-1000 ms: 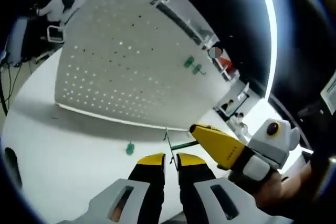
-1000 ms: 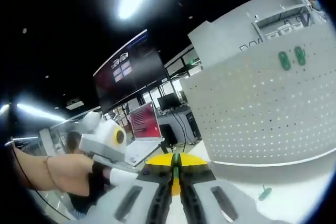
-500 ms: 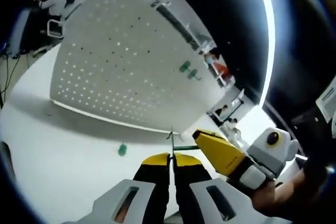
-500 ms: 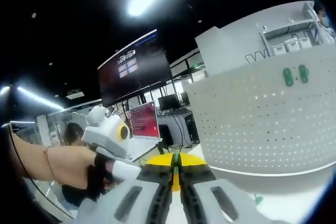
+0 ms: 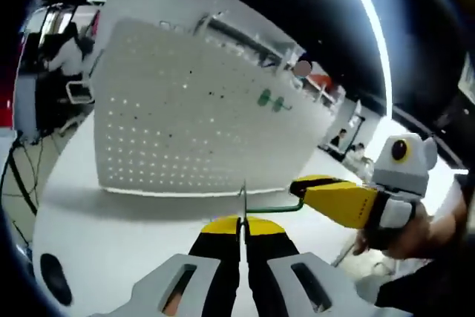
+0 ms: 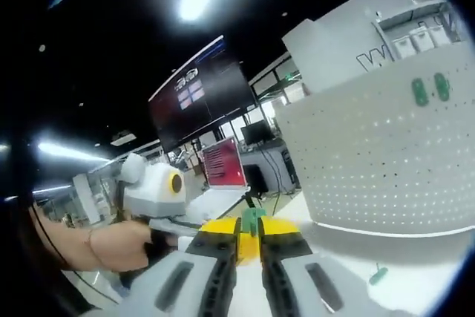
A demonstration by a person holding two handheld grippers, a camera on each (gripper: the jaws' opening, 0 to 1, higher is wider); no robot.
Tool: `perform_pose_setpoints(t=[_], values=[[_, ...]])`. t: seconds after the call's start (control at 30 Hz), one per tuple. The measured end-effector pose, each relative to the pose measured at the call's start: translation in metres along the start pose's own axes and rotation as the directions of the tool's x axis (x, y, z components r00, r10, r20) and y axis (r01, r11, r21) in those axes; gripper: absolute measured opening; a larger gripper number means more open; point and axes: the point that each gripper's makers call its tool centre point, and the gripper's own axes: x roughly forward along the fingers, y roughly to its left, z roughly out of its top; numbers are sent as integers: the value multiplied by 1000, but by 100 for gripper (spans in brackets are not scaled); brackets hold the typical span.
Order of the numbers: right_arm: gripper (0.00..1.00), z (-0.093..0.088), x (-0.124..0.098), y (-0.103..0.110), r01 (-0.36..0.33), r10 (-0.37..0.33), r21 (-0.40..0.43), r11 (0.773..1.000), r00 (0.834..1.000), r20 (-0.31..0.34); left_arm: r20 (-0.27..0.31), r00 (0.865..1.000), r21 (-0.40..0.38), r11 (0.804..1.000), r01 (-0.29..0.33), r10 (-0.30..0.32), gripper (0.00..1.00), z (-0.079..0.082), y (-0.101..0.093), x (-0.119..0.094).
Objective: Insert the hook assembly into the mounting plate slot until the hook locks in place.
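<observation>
The hook assembly is a thin metal wire (image 5: 243, 197) joined to a green rod (image 5: 274, 207). My left gripper (image 5: 242, 225) is shut on the metal wire, which stands up between its yellow tips. My right gripper (image 5: 308, 189) comes in from the right and holds the rod's other end. In the right gripper view, my right gripper (image 6: 249, 232) is shut on a green piece of the hook (image 6: 254, 217). The white perforated mounting plate (image 5: 185, 124) (image 6: 386, 154) stands upright on the table beyond both grippers, apart from the hook. Two green pegs (image 5: 272, 100) (image 6: 431, 88) sit high on it.
A loose green part (image 6: 378, 275) lies on the white table (image 5: 111, 228) below the plate's lower edge. A hand (image 6: 111, 246) holding the left gripper fills the left of the right gripper view. Monitors (image 6: 200, 90) and desks stand behind it.
My left gripper was open a second ago and has closed on the metal wire. Both cameras have tilted, so the plate looks more upright. The right gripper still holds the green end.
</observation>
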Motion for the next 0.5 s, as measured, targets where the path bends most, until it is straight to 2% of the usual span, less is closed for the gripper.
perform_pose_setpoints(t=[0.07, 0.13, 0.23, 0.4, 0.47, 0.5], values=[[7, -6, 1, 0, -7, 8, 50, 999, 1000, -15, 6, 1000, 24, 1000, -5, 5, 1, 2, -2, 0], [7, -5, 1, -1, 6, -6, 44, 999, 1000, -13, 13, 1000, 54, 998, -14, 13, 1, 5, -3, -1], [7, -6, 2, -2, 21, -21, 57, 998, 1000, -5, 30, 998, 176, 982, -64, 60, 1, 9, 0, -3], [7, -8, 6, -1, 19, -19, 73, 997, 1000, 0, 48, 998, 167, 985, -47, 40, 1, 9, -7, 0], [7, -6, 6, 0, 16, -17, 82, 997, 1000, 4, 48, 998, 213, 976, -40, 31, 1, 8, -10, 1], [7, -6, 6, 0, 19, -19, 83, 996, 1000, 4, 60, 998, 257, 965, -46, 32, 1, 10, -10, 1]])
